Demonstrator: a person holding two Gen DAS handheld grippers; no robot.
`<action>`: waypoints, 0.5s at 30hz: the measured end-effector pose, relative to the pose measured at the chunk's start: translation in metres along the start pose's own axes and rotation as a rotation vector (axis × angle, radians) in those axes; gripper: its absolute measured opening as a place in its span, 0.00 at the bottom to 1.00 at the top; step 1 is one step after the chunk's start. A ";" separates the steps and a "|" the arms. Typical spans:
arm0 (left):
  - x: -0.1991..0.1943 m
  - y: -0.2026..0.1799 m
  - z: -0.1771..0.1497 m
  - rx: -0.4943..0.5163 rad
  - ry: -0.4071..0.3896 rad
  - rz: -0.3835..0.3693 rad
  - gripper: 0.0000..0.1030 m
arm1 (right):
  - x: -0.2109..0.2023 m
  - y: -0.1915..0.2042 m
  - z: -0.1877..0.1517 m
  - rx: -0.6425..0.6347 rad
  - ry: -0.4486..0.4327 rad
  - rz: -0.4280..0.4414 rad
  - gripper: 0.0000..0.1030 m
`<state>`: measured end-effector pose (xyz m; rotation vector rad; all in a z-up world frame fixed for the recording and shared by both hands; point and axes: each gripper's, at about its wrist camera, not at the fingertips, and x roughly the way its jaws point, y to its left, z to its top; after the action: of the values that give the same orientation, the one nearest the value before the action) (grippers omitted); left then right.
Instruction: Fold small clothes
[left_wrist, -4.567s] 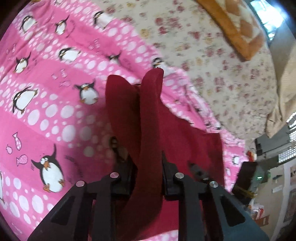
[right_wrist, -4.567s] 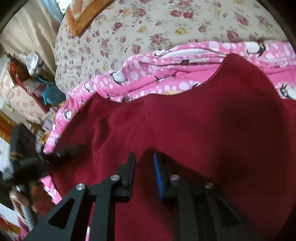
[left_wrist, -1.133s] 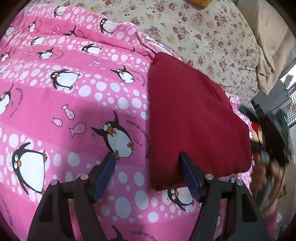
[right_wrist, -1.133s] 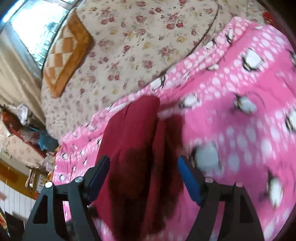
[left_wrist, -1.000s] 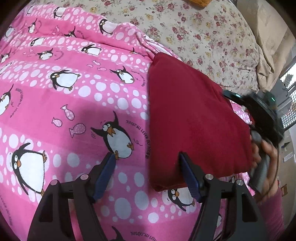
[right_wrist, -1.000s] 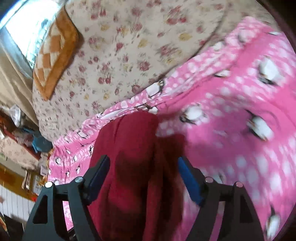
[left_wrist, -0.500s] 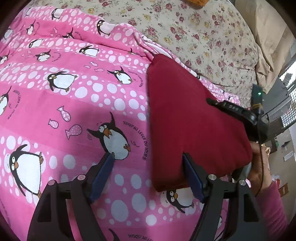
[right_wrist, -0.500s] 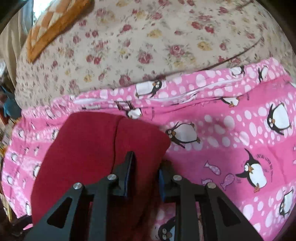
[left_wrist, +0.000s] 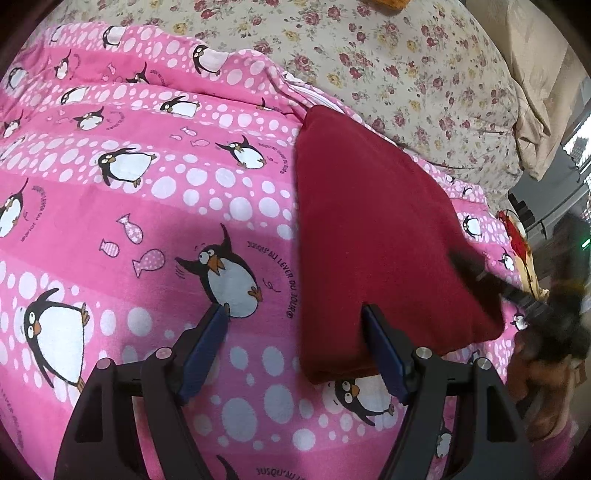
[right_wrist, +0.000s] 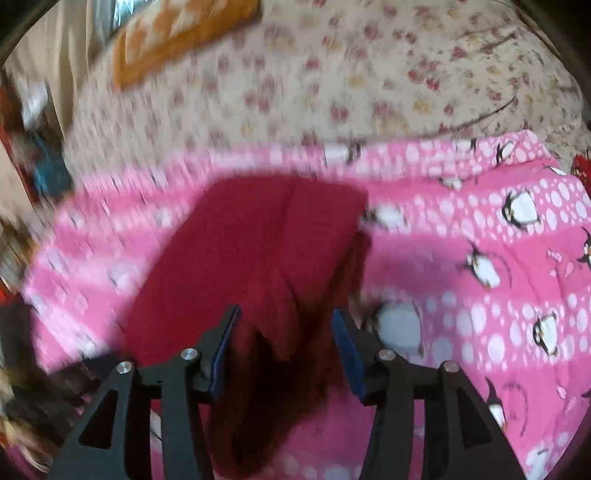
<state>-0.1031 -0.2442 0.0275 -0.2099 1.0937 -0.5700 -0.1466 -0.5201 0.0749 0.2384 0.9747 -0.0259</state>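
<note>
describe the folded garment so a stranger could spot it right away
Find the pink penguin blanket over the floral bedspread. Near its far edge lies the dark red folded garment, the only plain, unpatterned cloth there.

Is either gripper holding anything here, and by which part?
Nothing is held. The left gripper and right gripper are both open over the folded red cloth.
</note>
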 end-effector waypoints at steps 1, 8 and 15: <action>0.000 -0.001 -0.001 0.006 -0.001 0.005 0.54 | 0.009 0.001 -0.007 -0.012 0.014 -0.024 0.51; -0.009 0.003 0.013 -0.057 0.022 -0.060 0.54 | -0.006 -0.024 -0.019 0.098 -0.014 0.061 0.55; -0.001 -0.011 0.055 -0.053 0.014 -0.116 0.56 | -0.002 -0.044 -0.006 0.188 -0.087 0.171 0.90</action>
<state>-0.0585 -0.2593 0.0578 -0.3172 1.1155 -0.6472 -0.1585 -0.5614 0.0650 0.4893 0.8627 0.0287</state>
